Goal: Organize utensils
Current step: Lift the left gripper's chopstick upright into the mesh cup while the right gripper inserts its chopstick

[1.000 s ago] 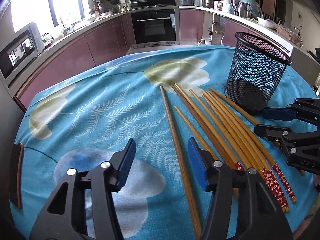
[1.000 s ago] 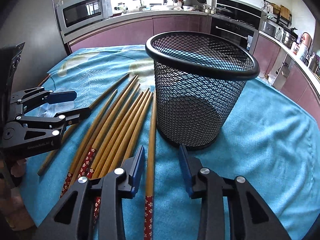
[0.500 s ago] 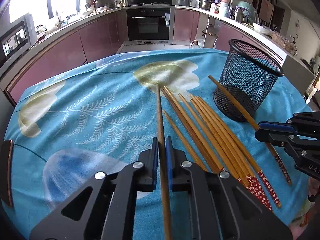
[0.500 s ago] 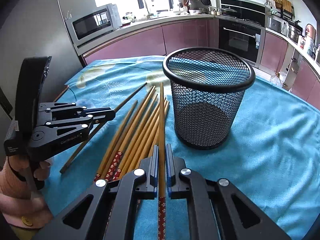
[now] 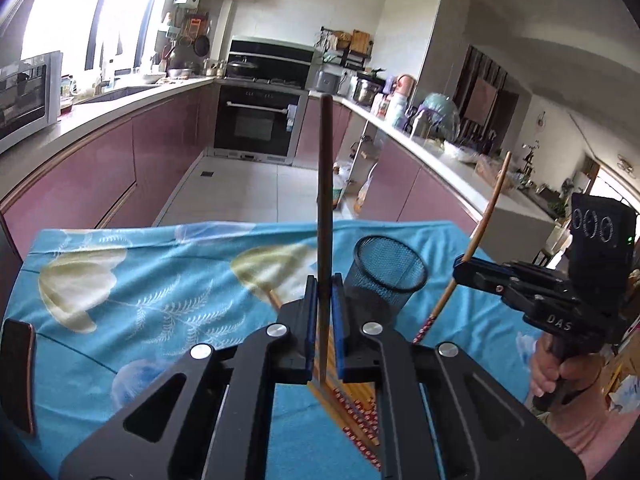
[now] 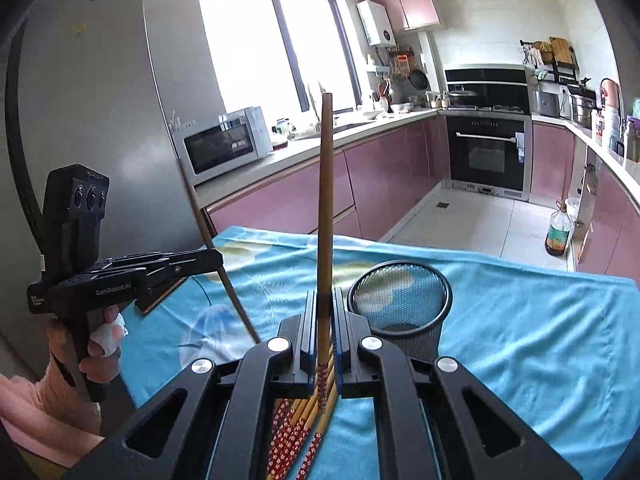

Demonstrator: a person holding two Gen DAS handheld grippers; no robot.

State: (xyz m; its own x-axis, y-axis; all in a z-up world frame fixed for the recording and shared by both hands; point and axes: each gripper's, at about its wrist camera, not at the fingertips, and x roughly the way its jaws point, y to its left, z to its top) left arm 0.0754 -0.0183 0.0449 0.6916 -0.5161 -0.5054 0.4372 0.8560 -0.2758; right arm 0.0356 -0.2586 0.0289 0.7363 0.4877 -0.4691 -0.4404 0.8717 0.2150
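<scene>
My left gripper (image 5: 322, 286) is shut on a plain wooden chopstick (image 5: 324, 184) and holds it upright, high above the table. My right gripper (image 6: 323, 304) is shut on a chopstick with a red flowered end (image 6: 325, 208), also lifted and pointing up. Each gripper shows in the other's view: the right one (image 5: 460, 266) with its chopstick (image 5: 486, 216), the left one (image 6: 218, 258) with its chopstick (image 6: 208, 236). The black mesh cup (image 5: 390, 270) stands upright on the table, just right of both grippers; it also shows in the right wrist view (image 6: 400, 300). Several chopsticks (image 6: 298, 424) lie below the grippers.
The table has a blue flowered cloth (image 5: 140, 292). A dark flat object (image 5: 18, 364) lies at its left edge. Kitchen counters (image 5: 100, 132), an oven (image 6: 488, 152) and a tall fridge (image 6: 100, 120) surround the table. A bottle (image 6: 558, 236) stands on the floor.
Both grippers closed on one chopstick each, then lifted them off the table and tilted them up. The cup now sits lower and farther away in both views.
</scene>
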